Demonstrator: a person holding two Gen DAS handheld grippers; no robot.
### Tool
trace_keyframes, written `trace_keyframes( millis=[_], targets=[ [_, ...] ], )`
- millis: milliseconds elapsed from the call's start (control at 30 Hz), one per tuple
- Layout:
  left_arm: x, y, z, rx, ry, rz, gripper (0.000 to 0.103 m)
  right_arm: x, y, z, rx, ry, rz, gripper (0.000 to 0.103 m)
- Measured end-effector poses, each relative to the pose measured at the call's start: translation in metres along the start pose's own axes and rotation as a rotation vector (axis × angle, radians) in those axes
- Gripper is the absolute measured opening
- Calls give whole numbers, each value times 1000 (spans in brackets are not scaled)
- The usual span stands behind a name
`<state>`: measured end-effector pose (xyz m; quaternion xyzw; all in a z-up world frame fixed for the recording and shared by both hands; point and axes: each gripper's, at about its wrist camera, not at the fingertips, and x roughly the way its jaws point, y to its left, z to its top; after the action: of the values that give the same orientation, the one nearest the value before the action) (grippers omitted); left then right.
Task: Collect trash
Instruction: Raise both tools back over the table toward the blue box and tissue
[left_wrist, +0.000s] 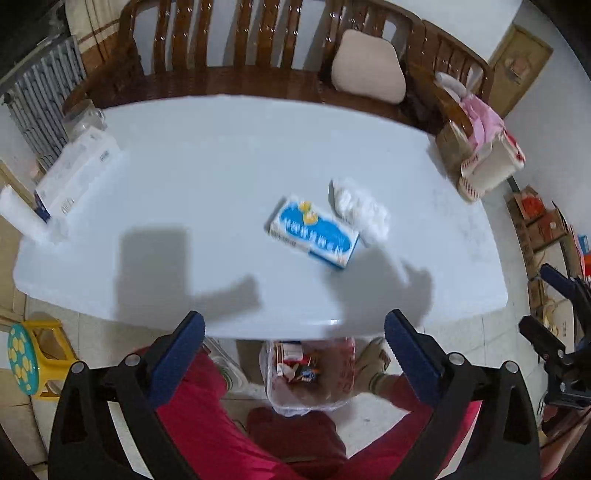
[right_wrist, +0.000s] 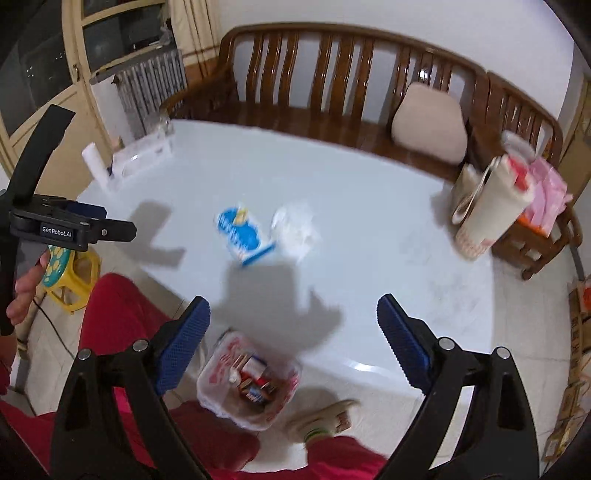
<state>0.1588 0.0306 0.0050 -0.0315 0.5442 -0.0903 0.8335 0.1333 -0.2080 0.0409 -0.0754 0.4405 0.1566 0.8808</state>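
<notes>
Both tools hung high above the white surface (left_wrist: 184, 177), pointing steeply down. The left hand-held gripper (left_wrist: 294, 332) had its blue pads spread wide with nothing between them, and the right hand-held gripper (right_wrist: 293, 314) stood just as far apart and equally empty. Near the middle of the surface lay a blue-and-white carton (left_wrist: 313, 233), and just beside it, apparently touching, a crumpled white wad (left_wrist: 361, 209); motion blur made it hard to tell whether that wad was tissue or thin plastic. Down on the tiled floor, at the near edge of the surface and between the person's red-trousered legs (left_wrist: 207, 424), stood a trash bin lined with a clear bag (right_wrist: 251, 380), already holding several small wrappers and packets. At the far left corner of the surface sat a long white box (left_wrist: 79, 171) with a white roll (left_wrist: 22, 216) next to it. A wooden bench (right_wrist: 332, 74) with a pale cushion (right_wrist: 430, 123) ran along the far side, and a yellow stool (left_wrist: 31, 360) stood on the floor to the left.
</notes>
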Motion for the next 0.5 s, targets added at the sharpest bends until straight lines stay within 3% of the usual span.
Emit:
trace_keyframes(
  millis=[267,367,500],
  targets=[
    [-5,-19,30,8,-16,61,95,-1,-2,32,-77,8,51,90],
    [6,-22,38,-33,17,103,95,11,-6,43,-94,30,57,90],
    [22,-24,47,-69,51,95,95,32,-13,54,-117,67,56,90]
  ],
)
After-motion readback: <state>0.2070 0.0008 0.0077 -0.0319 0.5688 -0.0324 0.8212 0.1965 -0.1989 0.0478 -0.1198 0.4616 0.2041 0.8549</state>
